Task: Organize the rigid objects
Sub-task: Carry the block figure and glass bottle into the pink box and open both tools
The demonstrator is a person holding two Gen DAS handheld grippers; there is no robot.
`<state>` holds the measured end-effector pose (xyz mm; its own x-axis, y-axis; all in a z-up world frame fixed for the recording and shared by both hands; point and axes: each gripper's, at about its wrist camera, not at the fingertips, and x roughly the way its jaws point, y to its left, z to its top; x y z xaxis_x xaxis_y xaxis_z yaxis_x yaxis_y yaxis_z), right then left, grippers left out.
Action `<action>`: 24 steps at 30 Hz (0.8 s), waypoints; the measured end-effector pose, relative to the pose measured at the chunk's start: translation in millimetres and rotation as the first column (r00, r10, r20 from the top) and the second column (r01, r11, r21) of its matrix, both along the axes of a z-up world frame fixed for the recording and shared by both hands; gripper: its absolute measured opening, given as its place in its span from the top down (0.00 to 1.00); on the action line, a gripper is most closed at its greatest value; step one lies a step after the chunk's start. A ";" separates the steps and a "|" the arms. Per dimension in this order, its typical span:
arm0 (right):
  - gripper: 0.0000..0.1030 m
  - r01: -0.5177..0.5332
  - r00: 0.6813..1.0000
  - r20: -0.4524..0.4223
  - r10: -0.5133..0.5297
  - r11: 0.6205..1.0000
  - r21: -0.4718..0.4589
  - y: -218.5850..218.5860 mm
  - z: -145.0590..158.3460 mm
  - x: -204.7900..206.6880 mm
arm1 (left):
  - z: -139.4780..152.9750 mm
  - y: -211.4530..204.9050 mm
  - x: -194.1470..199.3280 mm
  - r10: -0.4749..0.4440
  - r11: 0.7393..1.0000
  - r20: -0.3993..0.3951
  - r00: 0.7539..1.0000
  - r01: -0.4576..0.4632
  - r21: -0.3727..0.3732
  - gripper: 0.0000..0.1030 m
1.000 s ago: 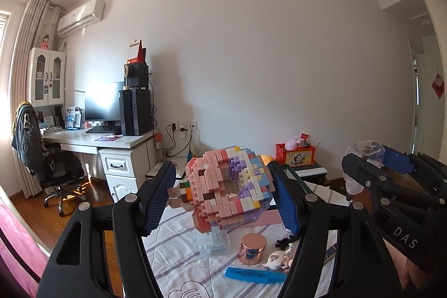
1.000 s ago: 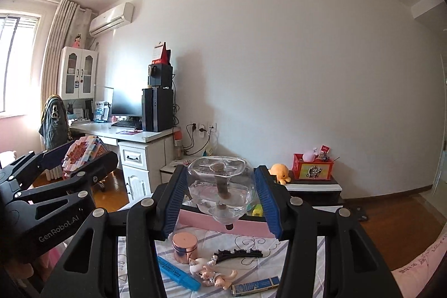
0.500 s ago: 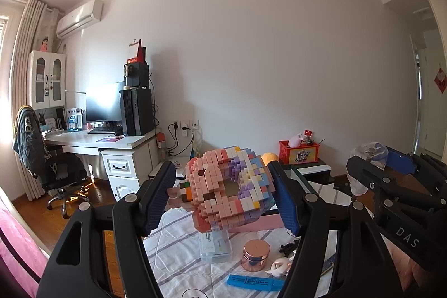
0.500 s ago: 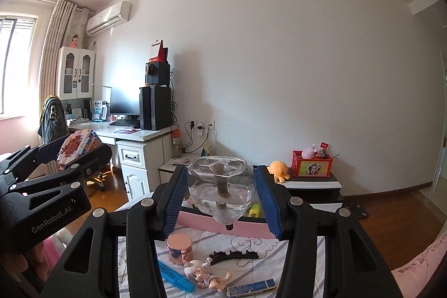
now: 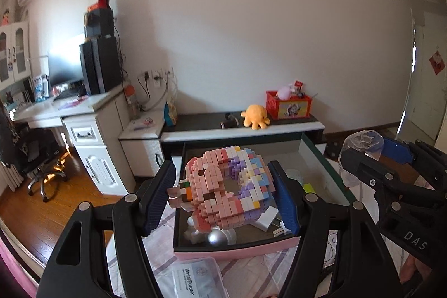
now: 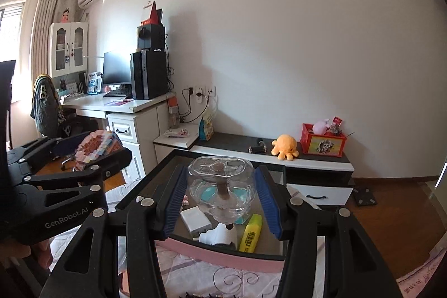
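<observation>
Left gripper clamped on block-built donut; right gripper clamped on clear dome ornament. Both hang over pink-edged storage box. Lower each into free floor space, clear of yellow highlighter, then release.

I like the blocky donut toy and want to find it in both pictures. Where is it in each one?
Left wrist view: the pink brick-built donut sits centre, clamped in the left hand-held gripper, above the storage box.
Right wrist view: the donut shows at the left edge.
Shared landmark: the orange octopus plush on the low cabinet.
</observation>
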<state>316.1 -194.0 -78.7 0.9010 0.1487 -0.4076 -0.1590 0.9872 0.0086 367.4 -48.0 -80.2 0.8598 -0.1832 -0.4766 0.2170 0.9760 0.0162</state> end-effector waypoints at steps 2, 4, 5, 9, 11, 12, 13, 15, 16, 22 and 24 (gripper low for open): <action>0.50 -0.025 0.998 -0.054 0.026 1.000 0.018 0.1 -13.7 27.9 | -16.2 -0.8 30.9 -0.009 1.000 -0.077 0.997 0.008 -0.009 0.33; 0.50 -0.060 0.987 -0.142 0.071 0.995 0.077 -0.9 -30.4 57.6 | -32.1 -4.9 55.7 -0.005 1.000 -0.142 0.990 0.006 0.006 0.33; 0.50 -0.058 0.982 -0.173 0.070 0.996 0.073 0.6 -37.5 68.6 | -39.7 -7.7 65.7 0.001 1.000 -0.166 0.986 0.004 0.031 0.33; 0.50 -0.059 0.958 -0.277 0.073 0.996 0.060 4.7 -67.6 99.4 | -61.0 -12.5 94.5 0.033 0.996 -0.227 0.973 -0.014 0.086 0.33; 0.50 -0.065 0.945 -0.316 0.084 0.995 0.069 3.4 -79.3 110.9 | -67.3 -9.7 102.1 0.046 0.995 -0.249 0.967 -0.023 0.094 0.33; 0.50 -0.062 0.941 -0.331 0.075 0.997 0.050 5.6 -83.5 115.1 | -70.4 -9.8 104.5 0.055 0.994 -0.258 0.965 -0.028 0.106 0.33; 0.49 -0.063 0.938 -0.339 0.076 0.997 0.050 6.4 -88.2 118.5 | -73.2 -10.1 106.2 0.059 0.993 -0.262 0.963 -0.031 0.112 0.33; 0.49 -0.073 0.937 -0.339 0.090 0.995 0.062 7.2 -92.0 120.9 | -77.2 -9.6 106.8 0.073 0.992 -0.264 0.962 -0.044 0.115 0.33; 0.49 -0.072 0.937 -0.339 0.088 0.996 0.060 8.3 -93.3 121.7 | -78.0 -7.8 104.6 0.082 0.992 -0.259 0.962 -0.054 0.112 0.33; 0.35 -0.046 0.946 -0.316 0.072 0.995 0.087 6.6 -86.9 110.5 | -66.3 4.7 89.9 0.113 0.992 -0.220 0.969 -0.095 0.088 0.21; 0.26 -0.033 0.953 -0.296 0.060 0.995 0.095 5.1 -77.2 100.8 | -54.4 11.0 74.6 0.115 0.992 -0.179 0.977 -0.104 0.070 0.17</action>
